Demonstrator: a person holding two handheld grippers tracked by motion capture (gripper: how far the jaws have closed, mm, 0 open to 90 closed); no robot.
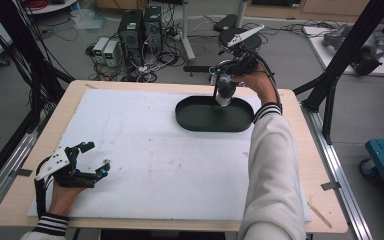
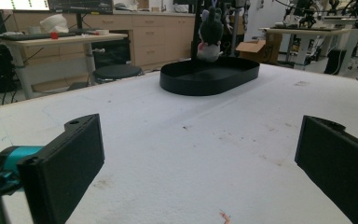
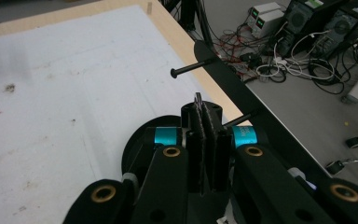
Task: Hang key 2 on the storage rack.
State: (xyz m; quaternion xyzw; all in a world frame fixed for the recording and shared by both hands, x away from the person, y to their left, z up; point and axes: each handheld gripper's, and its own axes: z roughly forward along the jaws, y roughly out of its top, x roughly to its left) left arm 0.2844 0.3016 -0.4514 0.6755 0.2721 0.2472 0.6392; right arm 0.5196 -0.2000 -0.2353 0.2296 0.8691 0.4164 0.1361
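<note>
A black oval tray (image 1: pixel 190 122) lies on the white mat (image 1: pixel 145 165) at the far right of the table. My right gripper (image 1: pixel 220 79) hangs over the tray's far end, shut on a small grey and white plush toy (image 1: pixel 223 93) that dangles from it just above the tray floor. In the right gripper view the jaws (image 3: pixel 204 112) are pressed together with a thin grey sliver of the toy between them. From the left gripper view the toy (image 2: pixel 209 35) hangs upright over the tray (image 2: pixel 200 86). My left gripper (image 1: pixel 96 157) rests on the mat at the near left, open and holding nothing (image 2: pixel 200 154).
The mat covers most of the wooden tabletop (image 1: pixel 310 165). A sleeved forearm (image 1: pixel 272 165) reaches up the right side of the table. Computers and cables (image 1: pixel 140 35) sit on the floor beyond the far edge. A black frame post (image 1: pixel 347 55) stands at the right.
</note>
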